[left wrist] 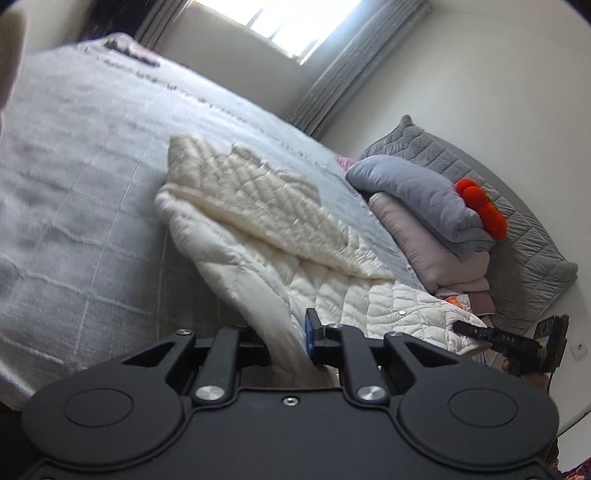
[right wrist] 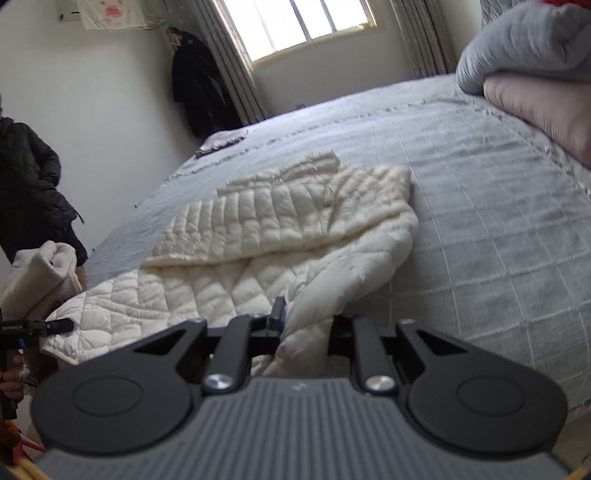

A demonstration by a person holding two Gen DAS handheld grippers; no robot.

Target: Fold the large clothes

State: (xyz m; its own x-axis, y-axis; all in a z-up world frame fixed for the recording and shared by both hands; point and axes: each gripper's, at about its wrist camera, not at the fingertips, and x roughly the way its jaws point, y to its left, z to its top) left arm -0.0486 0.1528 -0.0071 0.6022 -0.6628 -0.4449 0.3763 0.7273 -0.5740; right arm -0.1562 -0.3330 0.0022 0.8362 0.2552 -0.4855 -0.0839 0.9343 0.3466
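A cream quilted jacket [left wrist: 266, 229] lies partly folded on the grey bed, with its near edge hanging toward me; it also shows in the right wrist view [right wrist: 280, 229]. My left gripper [left wrist: 291, 343] is shut on a fold of the jacket's near edge. My right gripper [right wrist: 303, 325] is shut on another part of that edge. The right gripper also appears in the left wrist view [left wrist: 476, 332], pinching the jacket's hem. The left gripper shows at the left of the right wrist view [right wrist: 55, 325], also on the hem.
The grey checked bedspread [left wrist: 92, 177] covers the bed [right wrist: 480, 221]. Stacked grey and pink bedding [left wrist: 424, 206] with a red pom-pom item sits by the headboard. A person in a dark jacket [right wrist: 29, 184] stands at the left. A window [right wrist: 303, 26] is behind.
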